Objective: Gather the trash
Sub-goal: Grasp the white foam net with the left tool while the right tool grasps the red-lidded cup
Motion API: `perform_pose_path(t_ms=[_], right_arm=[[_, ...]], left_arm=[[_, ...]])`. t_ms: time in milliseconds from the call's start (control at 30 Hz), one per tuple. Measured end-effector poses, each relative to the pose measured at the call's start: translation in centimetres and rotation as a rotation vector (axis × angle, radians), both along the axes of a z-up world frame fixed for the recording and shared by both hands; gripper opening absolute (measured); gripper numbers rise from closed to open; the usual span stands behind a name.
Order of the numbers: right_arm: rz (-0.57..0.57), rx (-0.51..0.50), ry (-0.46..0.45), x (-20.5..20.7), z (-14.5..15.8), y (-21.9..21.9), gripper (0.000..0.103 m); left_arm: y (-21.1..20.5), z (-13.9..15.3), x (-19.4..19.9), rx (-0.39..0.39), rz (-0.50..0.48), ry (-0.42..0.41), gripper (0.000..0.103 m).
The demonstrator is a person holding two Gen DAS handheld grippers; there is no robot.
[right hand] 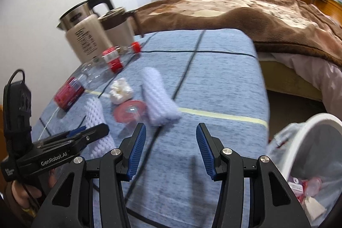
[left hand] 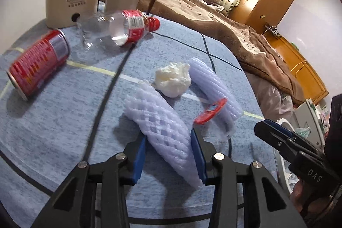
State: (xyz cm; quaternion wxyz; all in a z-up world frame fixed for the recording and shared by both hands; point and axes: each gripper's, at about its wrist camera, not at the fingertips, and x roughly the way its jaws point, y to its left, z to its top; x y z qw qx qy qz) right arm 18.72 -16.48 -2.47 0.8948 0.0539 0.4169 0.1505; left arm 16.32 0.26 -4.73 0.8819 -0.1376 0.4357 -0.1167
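Left gripper point(left hand: 168, 155), bottom centre, clenches a pale lavender foam mesh sleeve point(left hand: 164, 131) on the blue tablecloth point(left hand: 53, 131). Right gripper point(right hand: 171, 151) hangs released above bare cloth near the table's right edge. At lower right, the white lined waste bin point(right hand: 316, 142) holds pink-and-white wrappers point(right hand: 305, 189).

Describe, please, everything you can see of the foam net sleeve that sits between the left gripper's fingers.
The foam net sleeve is pale lilac-white, a soft-looking foam mesh with diamond-shaped holes, flattened into a long curved tube. It lies on the blue tablecloth, its near end between the blue pads of the left gripper, which appear to touch both its sides. Its far end reaches toward the crumpled white tissue. A second sleeve lies apart, to its right.
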Motion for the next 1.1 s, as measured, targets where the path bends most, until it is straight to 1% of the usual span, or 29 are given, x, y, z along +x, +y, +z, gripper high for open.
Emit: perform_pose_path(t_ms=[67,233,367,400,467,567,733,800,867,900,1100], right_arm=[[0.026,-0.008,-0.008,0.0,0.0,1.0,0.050],[0.099,-0.018,-0.024,0.3,-0.3,3.0,0.050],[0.124,-0.038,-0.019,0.8,-0.8,4.2,0.049],[0.127,-0.043,-0.018,0.9,-0.9,4.5,0.048],[0.137,-0.045,-0.012,1.2,-1.1,4.8,0.043],[0.139,-0.045,0.006,1.7,-1.5,5.1,0.042],[0.143,-0.059,0.019,2.2,-2.1,5.7,0.042],[0.137,-0.069,0.018,2.4,-2.4,5.9,0.039],[0.137,-0.062,0.031,2.5,-2.6,6.0,0.032],[0.133,-0.063,0.035,2.7,-2.8,6.1,0.031],[0.122,-0.060,0.027,2.5,-2.8,6.0,0.029]], left_arm=[[0.5,0.3,-0.1,0.021,0.004,-0.008,0.042],[2.5,0.4,0.1,0.038,0.026,-0.003,0.042],[3.6,0.2,-0.1,0.046,0.033,0.003,0.042],[3.8,0.1,0.0,0.048,0.031,0.006,0.042],[4.2,0.0,0.0,0.043,0.033,0.010,0.042],[4.4,-0.2,0.2,0.026,0.032,0.017,0.042],[4.1,-0.3,0.5,0.027,0.021,0.016,0.043],[4.2,-0.4,0.6,0.020,0.023,0.018,0.044],[4.1,-0.4,0.6,0.018,0.022,0.015,0.044],[4.1,-0.4,0.6,0.016,0.021,0.013,0.044],[4.2,-0.3,0.5,0.012,0.022,0.007,0.043]])
